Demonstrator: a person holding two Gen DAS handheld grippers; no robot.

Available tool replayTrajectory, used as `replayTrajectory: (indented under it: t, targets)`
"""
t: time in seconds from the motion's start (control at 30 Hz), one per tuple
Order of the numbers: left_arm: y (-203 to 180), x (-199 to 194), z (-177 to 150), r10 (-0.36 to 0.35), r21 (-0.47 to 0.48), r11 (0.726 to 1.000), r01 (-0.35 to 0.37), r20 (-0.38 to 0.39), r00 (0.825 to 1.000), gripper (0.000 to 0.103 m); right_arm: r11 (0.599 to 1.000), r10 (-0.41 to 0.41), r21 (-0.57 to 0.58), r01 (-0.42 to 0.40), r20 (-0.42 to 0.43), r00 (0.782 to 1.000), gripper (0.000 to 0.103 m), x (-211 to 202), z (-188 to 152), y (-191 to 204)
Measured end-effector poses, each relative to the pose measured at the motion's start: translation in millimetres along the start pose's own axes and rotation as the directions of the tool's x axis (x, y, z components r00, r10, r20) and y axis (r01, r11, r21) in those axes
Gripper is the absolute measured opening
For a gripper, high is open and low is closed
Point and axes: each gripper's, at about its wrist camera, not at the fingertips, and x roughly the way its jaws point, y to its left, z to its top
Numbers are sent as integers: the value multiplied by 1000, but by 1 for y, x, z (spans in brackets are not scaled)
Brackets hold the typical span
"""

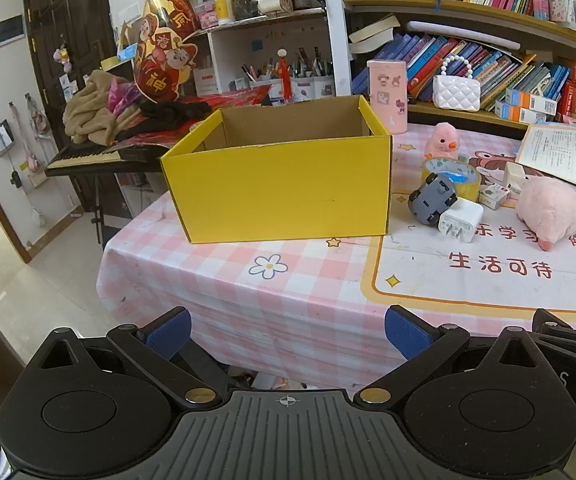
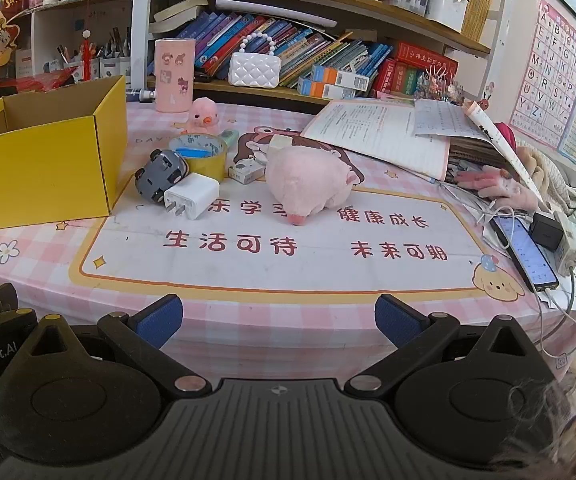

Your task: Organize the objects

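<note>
I hold both sets of jaws spread wide with nothing between them, tipped down toward the near edge of the surface (image 2: 248,312). My left gripper (image 1: 288,332) looks straight at the yellow box (image 1: 280,184), which stands open-topped and, as far as I can see into it, empty, directly ahead of those jaws and well apart from them. My right gripper (image 2: 278,320) faces the loose things I take to be what needs tidying.

Ahead of my right jaws and a little to the left sits a cluster just beside the box's right wall: a grey toy car (image 2: 160,174) lying on its side, a white charger plug (image 2: 192,196) touching it with its prongs pointing toward me and to the left, and a roll of tape (image 2: 200,154) behind them. A small white carton (image 2: 246,170) lies between the tape and the pink plush pig (image 2: 308,182). The pig is almost dead ahead of my right jaws, its long axis running from far right to near left, snout toward me. A small pink duck (image 2: 204,114) stands further back.

From my left jaws all of these lie off to the right, beyond the box. So I judge my right hand is the nearer one for picking, and the pig the easiest first target; I would need to turn the jaws across its body, then carry it left to the box.
</note>
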Motion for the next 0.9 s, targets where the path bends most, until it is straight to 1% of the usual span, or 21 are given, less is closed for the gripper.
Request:
replayTrajectory:
  t: [0.9]
  targets:
    - [0,1,2,-2,9,1000,2,2,1000,103,1000,-1,-2,1,0,1000,103,0,0,1]
